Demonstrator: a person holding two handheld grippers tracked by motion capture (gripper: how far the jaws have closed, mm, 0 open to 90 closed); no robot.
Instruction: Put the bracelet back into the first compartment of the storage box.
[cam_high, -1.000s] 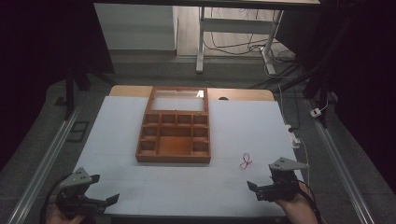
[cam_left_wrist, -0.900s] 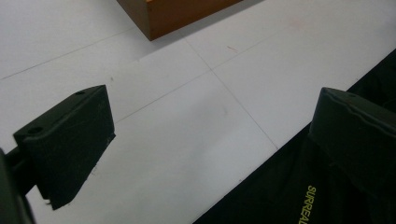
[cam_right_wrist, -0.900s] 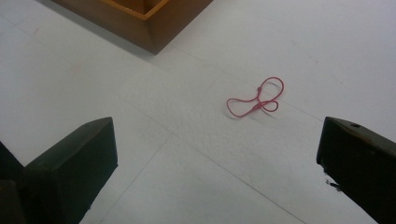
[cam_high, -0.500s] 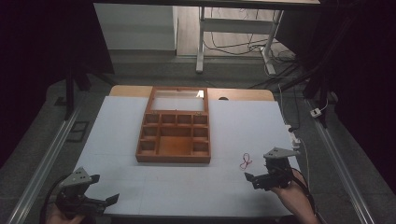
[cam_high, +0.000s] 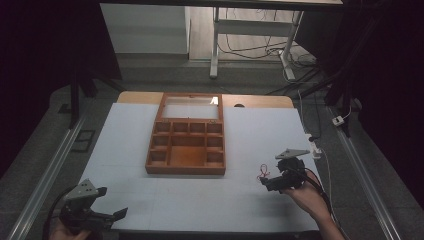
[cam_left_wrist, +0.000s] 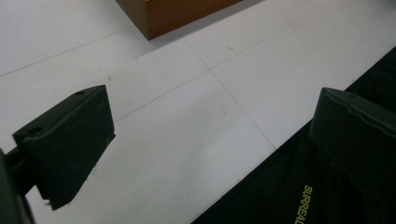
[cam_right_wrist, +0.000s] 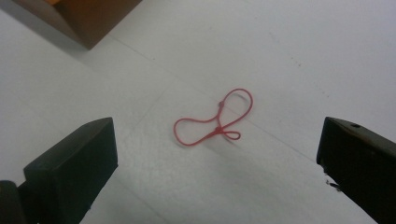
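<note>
- The right gripper (cam_high: 265, 183), jaws wide and empty, faced the red string loop (cam_right_wrist: 215, 125) near the tabletop's right edge.
- Best closing squarely over its knot.
- The left gripper (cam_high: 117, 215) waited open at the near-left corner.

The picture's top edge is cutting off the wooden box (cam_right_wrist: 79, 18) in the right gripper view, leaving one corner showing.

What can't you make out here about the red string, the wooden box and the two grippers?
- Red string: tiny in the high view; its knot is unclear.
- Wooden box: the gripper views' top edges cut it to a corner.
- Left gripper: high view's bottom edge cuts off its hand.
</note>
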